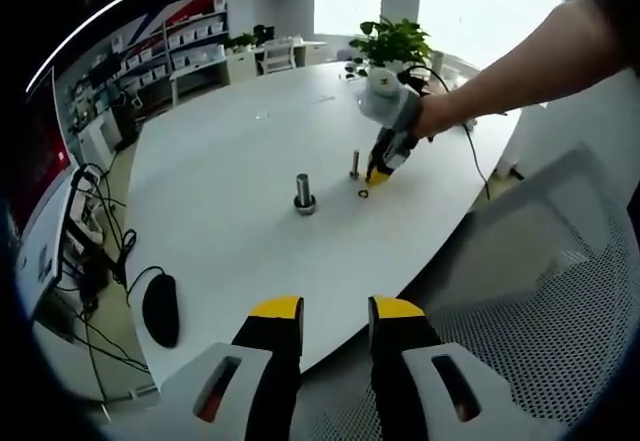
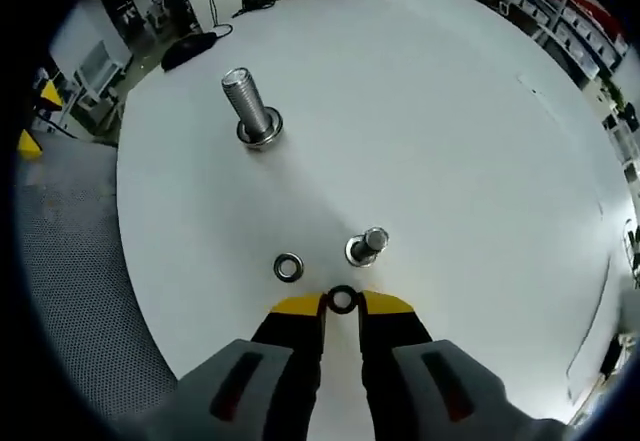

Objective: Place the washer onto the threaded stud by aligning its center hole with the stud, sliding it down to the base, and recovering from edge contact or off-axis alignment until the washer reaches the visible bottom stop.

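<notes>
Right gripper (image 2: 342, 304), lower centre of the right gripper view: yellow-tipped jaws narrowed on a small dark washer (image 2: 342, 300) lying on the white table (image 2: 450, 111). Small stud (image 2: 367, 245) standing just above the tips; second washer (image 2: 288, 267) to its left; large bolt (image 2: 252, 111) upper left, well apart. Left gripper (image 1: 336, 311), bottom of the left gripper view: jaws parted, holding nothing, off the table edge. Black mouse (image 1: 161, 308) at lower left.

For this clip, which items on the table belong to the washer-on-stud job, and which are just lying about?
Job items:
- washer between the right gripper jaws
- small threaded stud just beyond it
- second washer lying flat nearby; possibly a spare

Lying about:
- larger bolt standing farther off
- computer mouse at the table edge
- potted plant
</notes>
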